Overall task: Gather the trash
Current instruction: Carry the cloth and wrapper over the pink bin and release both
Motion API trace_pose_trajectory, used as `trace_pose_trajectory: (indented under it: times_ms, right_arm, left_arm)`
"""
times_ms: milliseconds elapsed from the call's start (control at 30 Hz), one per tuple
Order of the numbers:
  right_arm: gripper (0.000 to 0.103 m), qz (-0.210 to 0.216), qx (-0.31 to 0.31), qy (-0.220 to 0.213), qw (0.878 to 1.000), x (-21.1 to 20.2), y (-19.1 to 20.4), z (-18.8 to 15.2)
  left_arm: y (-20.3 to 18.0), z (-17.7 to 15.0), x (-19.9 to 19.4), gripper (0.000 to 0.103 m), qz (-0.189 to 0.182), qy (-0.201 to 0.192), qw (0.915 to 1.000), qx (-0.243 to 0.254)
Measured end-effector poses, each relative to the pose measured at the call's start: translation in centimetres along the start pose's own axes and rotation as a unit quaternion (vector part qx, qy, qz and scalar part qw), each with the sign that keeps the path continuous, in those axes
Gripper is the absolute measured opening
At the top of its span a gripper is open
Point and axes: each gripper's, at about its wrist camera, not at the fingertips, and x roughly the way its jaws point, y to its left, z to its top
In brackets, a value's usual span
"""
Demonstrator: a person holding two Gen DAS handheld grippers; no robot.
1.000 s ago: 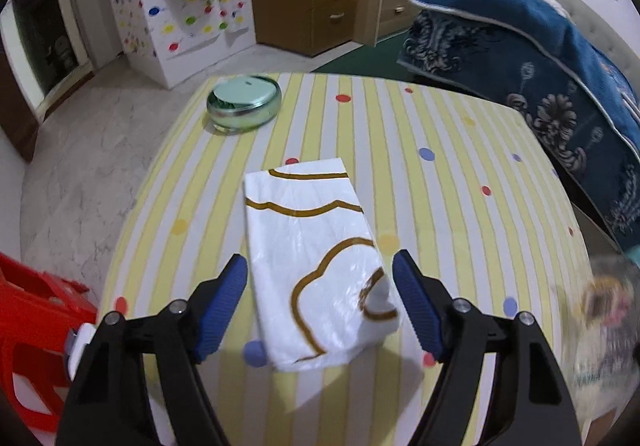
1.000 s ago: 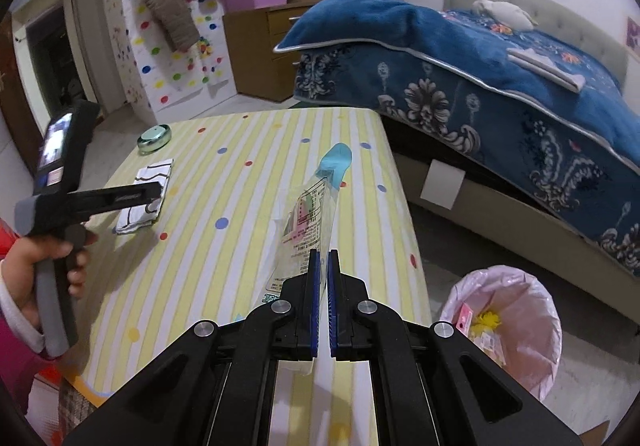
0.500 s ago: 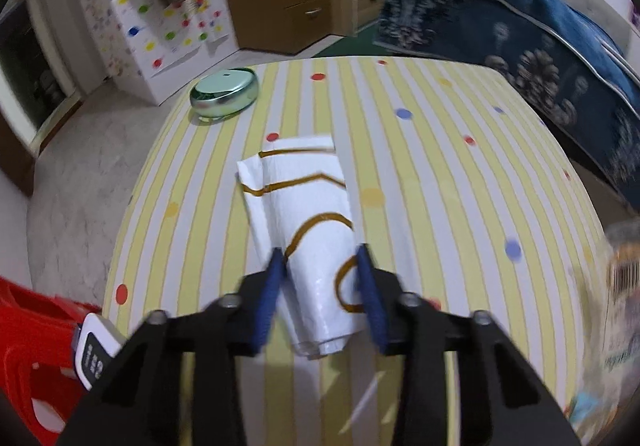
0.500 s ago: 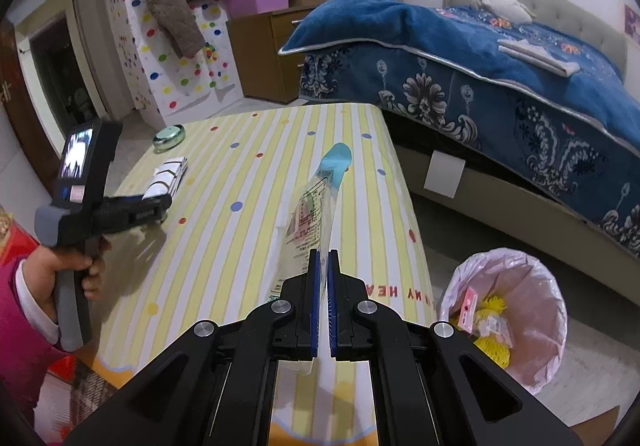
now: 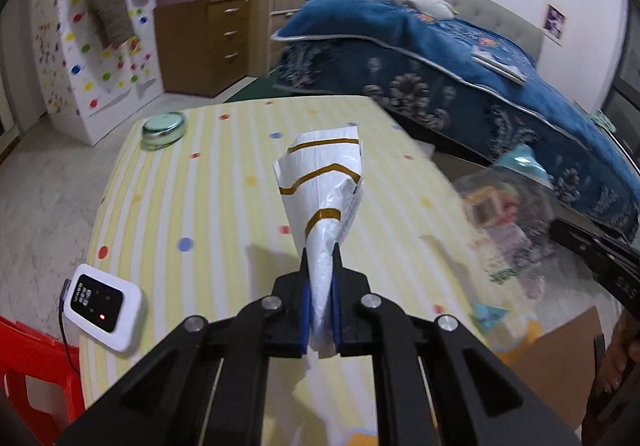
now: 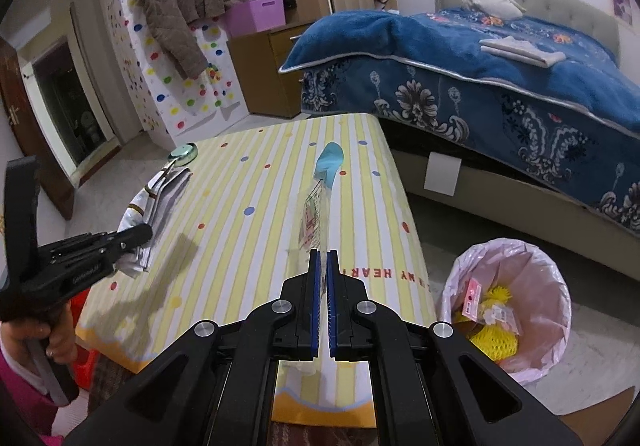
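- The left tool [image 5: 320, 310] is clamped on the narrow end of a white plastic bag with gold stripes [image 5: 326, 190]; the bag fans out toward 12 o'clock, lifted above the desk [image 5: 192, 206].
- From the right wrist view the same left tool [image 6: 132, 238] shows at 9 o'clock, held by the left hand [image 6: 60, 342], with the white bag [image 6: 154, 206] hanging at its tip over the desk's left edge.
- The right tool [image 6: 323, 306] is closed on a clear plastic wrapper with a teal end [image 6: 320, 202], which stretches toward 12 o'clock above the striped desk [image 6: 248, 246].
- In the left wrist view that wrapper [image 5: 500, 214] appears blurred at 3 o'clock, with the right tool's black body behind it.
- A white device with a black screen [image 5: 102, 306] lies on the desk at 9 o'clock of the left tool, near the edge.
- A round green tin [image 5: 165, 128] sits at 11 o'clock, at the far left corner of the desk.
- A trash bin with a pink liner [image 6: 508, 310] stands on the floor at 3 o'clock of the right tool, just beside the desk, holding a yellow net [image 6: 496, 330] and small packets.
- A bed with a blue blanket [image 6: 480, 86] lies beyond at 1 o'clock.
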Motion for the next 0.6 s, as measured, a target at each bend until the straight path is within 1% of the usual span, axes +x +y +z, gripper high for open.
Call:
trace_pose_trajectory:
  times_ms: [133,300,367,500,600]
  right_arm:
    - [0.002,-0.018,0.002,-0.014,1.0,-1.6,-0.7,-0.6]
    - [0.001,-0.038,0.022,-0.043,0.998,-3.9,-2.7,-1.2]
    - [0.001,-0.063,0.031,-0.055,0.996,-4.8,-3.8,-1.3]
    - [0.001,-0.095,0.073,-0.048,0.992,-5.7,-7.3,-1.5]
    - [0.001,-0.132,0.078,-0.05,0.987,-6.6,-9.1,-1.8]
  left_arm:
    - [-3.3,-0.3,-0.6,0.006,-0.025,-0.006,0.9993,0.028]
    - [-6.5,-0.3,-0.4,0.006,-0.049,-0.005,0.9973,0.054]
    - [-7.9,-0.2,0.0,0.006,-0.056,-0.004,0.9965,0.062]
    - [-11.3,0.6,0.8,0.006,-0.074,-0.006,0.9934,0.088]
    - [-14.0,1.2,1.5,0.006,-0.087,-0.008,0.9905,0.106]
